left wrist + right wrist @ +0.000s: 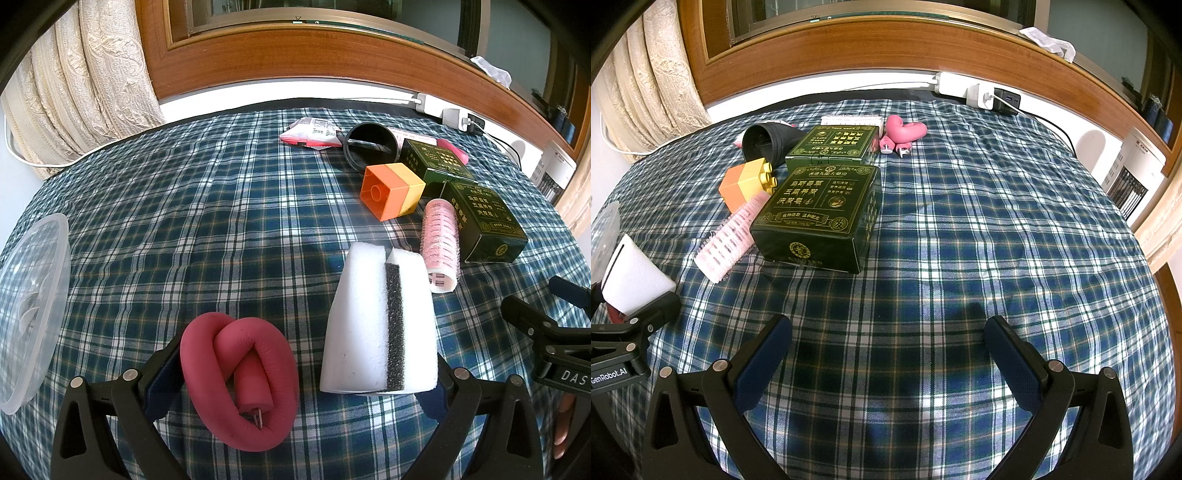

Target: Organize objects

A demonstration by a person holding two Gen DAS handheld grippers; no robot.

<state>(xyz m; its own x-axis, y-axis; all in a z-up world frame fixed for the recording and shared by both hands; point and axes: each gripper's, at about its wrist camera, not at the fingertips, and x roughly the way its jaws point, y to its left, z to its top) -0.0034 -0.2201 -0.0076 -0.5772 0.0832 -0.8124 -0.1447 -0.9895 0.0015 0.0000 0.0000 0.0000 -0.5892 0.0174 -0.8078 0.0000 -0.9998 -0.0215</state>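
Note:
My left gripper (306,354) stands open over the plaid tablecloth (207,229). A twisted dark red foam roller (240,376) lies by its left finger, and a white sponge with a black strip (376,328) by its right finger. Past them lie a pink hair roller (441,240), an orange and yellow block (391,188), a black cup on its side (371,147) and two green boxes (484,221). My right gripper (888,325) is open above bare cloth. The nearer green box (820,214) lies ahead and to its left. A bent pink foam roller (905,131) rests at the back.
A clear plastic container (33,295) sits at the table's left edge. Paper packets (310,133) lie behind the cup. A power strip with chargers (975,92) rests on the sill, with a curtain (81,92) at the far left. The cloth's right half (997,221) is bare.

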